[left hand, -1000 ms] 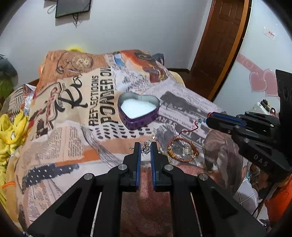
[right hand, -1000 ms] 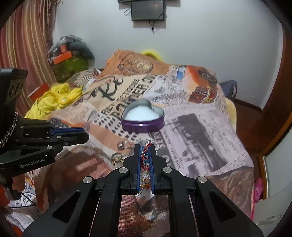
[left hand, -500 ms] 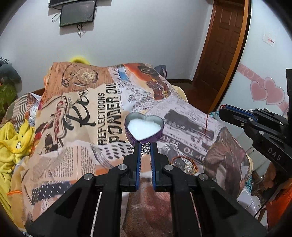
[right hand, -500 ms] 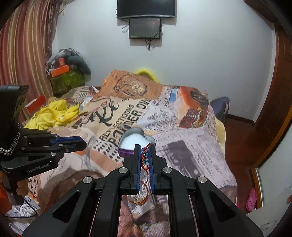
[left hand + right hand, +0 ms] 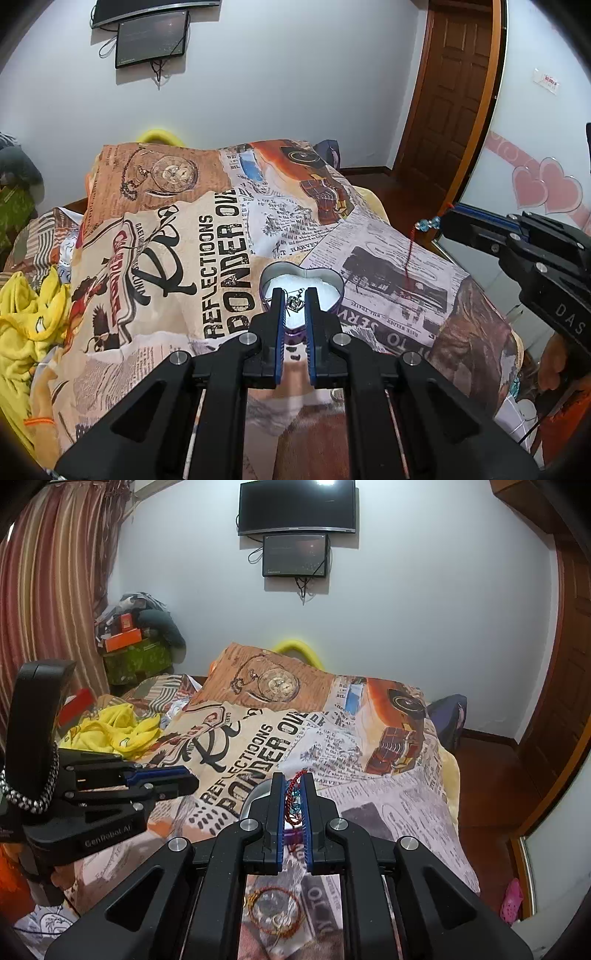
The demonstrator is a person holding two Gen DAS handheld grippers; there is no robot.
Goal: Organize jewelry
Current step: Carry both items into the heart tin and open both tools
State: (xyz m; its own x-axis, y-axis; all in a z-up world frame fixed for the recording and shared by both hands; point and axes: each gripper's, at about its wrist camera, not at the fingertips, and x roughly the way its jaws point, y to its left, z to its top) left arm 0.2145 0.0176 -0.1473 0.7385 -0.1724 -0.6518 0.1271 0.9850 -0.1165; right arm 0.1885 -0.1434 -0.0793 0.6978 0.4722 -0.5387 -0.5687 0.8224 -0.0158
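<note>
On my left wrist view, the left gripper (image 5: 294, 297) sits low in the centre of the frame, its fingers pinching a small silver pendant (image 5: 295, 302) with a narrow gap between them. The pendant hangs in front of the heart tin (image 5: 334, 282), which rests on the bedspread (image 5: 155, 295) just beyond the fingertips; the tin has a purple wall and a white lining. At the right edge of that frame I see the right gripper (image 5: 448, 219) held high, well above the bedspread, with blue beads (image 5: 428, 223) at its tip and a red cord (image 5: 410, 251) dangling down from them.

On my right wrist view, the right gripper (image 5: 292, 777) is pressed together on the red cord (image 5: 291, 794), the blue beads (image 5: 295, 805) caught between the fingers. Through the opening low in the frame I see more bangles (image 5: 273, 910) lying on the bedspread (image 5: 369, 794). The left gripper (image 5: 184, 779) shows at the left edge, side-on. The tin (image 5: 258, 790) peeks out just left of the right fingers, mostly hidden.

Yellow cloth (image 5: 26, 325) lies bunched at the left.
</note>
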